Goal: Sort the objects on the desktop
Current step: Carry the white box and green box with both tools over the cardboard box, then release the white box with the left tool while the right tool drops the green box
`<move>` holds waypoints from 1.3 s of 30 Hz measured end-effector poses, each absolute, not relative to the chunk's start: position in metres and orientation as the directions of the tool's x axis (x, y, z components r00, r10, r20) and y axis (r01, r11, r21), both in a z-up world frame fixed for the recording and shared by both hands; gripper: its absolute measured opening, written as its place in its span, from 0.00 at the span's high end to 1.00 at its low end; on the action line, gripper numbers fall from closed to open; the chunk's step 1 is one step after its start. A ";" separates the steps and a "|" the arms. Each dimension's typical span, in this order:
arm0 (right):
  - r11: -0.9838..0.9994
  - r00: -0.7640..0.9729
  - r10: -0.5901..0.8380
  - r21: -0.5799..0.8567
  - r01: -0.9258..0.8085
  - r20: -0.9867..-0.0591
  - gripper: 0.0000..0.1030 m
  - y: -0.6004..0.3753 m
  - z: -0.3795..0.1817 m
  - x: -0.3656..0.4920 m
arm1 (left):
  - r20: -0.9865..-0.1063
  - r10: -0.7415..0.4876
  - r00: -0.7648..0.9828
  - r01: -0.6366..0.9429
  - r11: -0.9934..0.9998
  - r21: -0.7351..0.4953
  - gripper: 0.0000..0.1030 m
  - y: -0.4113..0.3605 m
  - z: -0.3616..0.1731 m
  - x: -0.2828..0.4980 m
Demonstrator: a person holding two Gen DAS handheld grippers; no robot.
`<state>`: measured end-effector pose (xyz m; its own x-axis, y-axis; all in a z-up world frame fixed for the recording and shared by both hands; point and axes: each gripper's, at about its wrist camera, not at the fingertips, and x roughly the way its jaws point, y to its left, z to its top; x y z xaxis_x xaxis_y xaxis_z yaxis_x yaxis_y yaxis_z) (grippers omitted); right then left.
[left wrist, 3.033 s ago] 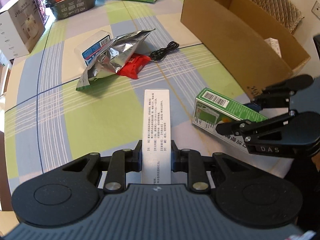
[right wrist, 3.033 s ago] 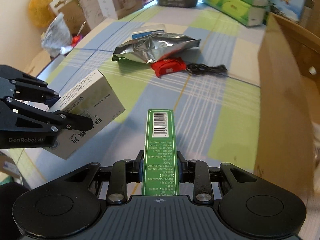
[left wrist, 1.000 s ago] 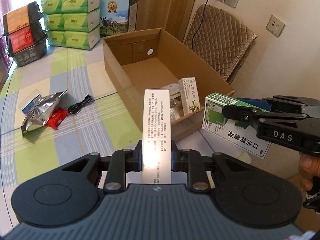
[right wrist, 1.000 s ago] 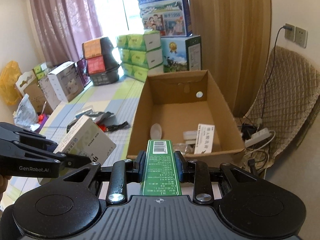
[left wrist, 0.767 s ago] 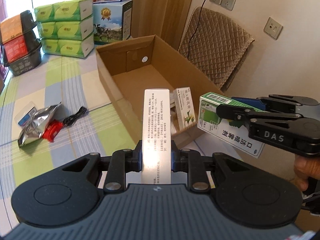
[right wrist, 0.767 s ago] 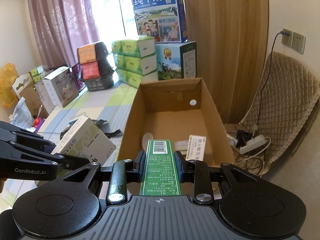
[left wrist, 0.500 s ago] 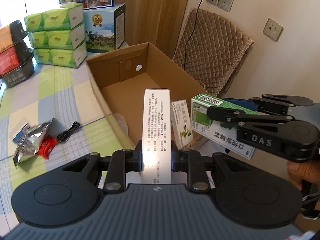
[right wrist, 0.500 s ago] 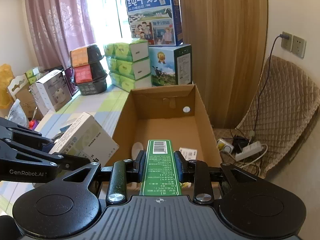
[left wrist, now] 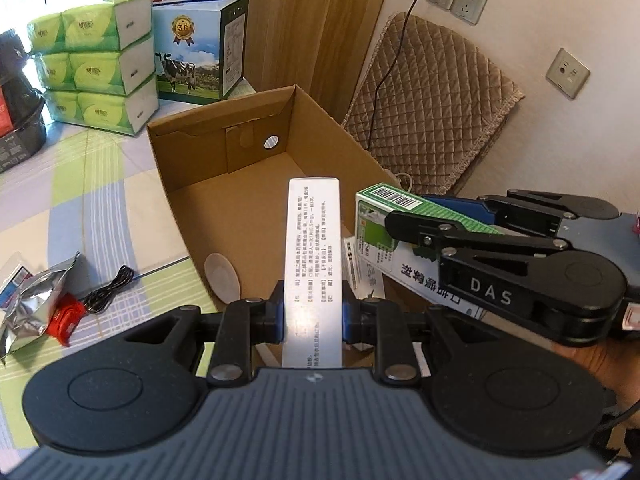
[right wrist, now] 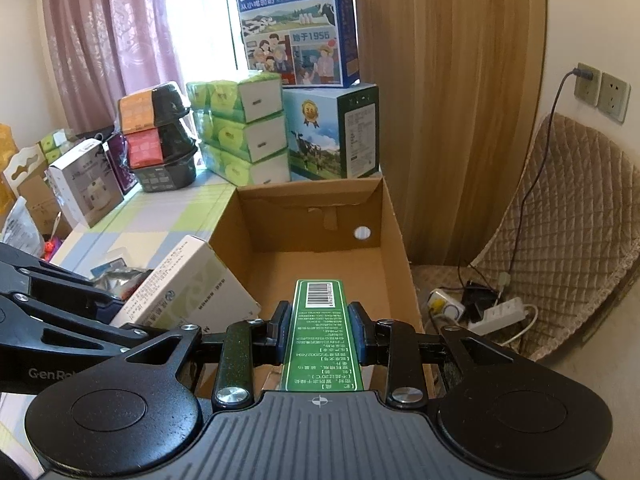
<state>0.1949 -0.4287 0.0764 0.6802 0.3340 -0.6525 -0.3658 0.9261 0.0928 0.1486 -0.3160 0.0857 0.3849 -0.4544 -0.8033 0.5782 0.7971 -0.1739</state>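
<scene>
- Desktop objects are being moved into the cardboard box (left wrist: pixel 256 184), which stands open at centre frame in both wrist views, on the checked counter (left wrist: pixel 96 184).
- Left claw (left wrist: pixel 313 316) is clenched on a white carton (left wrist: pixel 313 248), printed side up, poised above the near end of the box.
- Right claw (right wrist: pixel 318 338) is clenched on a green carton (right wrist: pixel 320 332) with a barcode at its far end, likewise held over the near part of the box, just beside the white one; in the left wrist view it sits at right of centre.
- Judged from this, the step in hand is the drop-off: both cartons are carried and not yet released.
- Next move calls for lowering each carton past the rim and letting go, one at a time, so the two claws do not knock each other.
- Inside the box: a pale round disc (left wrist: pixel 222 280) against the left wall and some white packets (left wrist: pixel 366 280) at the near end, partly hidden; the far half of the floor is bare.
- Unsorted at lower left of the left wrist view: a silver foil bag (left wrist: pixel 36 304), a red packet (left wrist: pixel 66 318) and a black cable (left wrist: pixel 106 292).
</scene>
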 end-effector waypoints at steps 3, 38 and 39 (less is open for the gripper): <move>0.927 0.678 0.334 0.096 -0.364 -0.655 0.73 -0.428 0.073 0.203 | -0.804 -0.454 0.383 0.568 0.802 -0.183 0.81 -0.320 0.081 0.158; 0.923 0.703 0.377 0.186 -0.336 -0.603 0.55 -0.421 0.059 0.219 | -0.817 -0.402 0.413 0.527 0.837 -0.145 0.73 -0.291 0.063 0.164; 0.924 0.699 0.377 0.191 -0.332 -0.608 0.55 -0.422 0.058 0.218 | -0.817 -0.401 0.413 0.527 0.838 -0.145 0.73 -0.290 0.063 0.163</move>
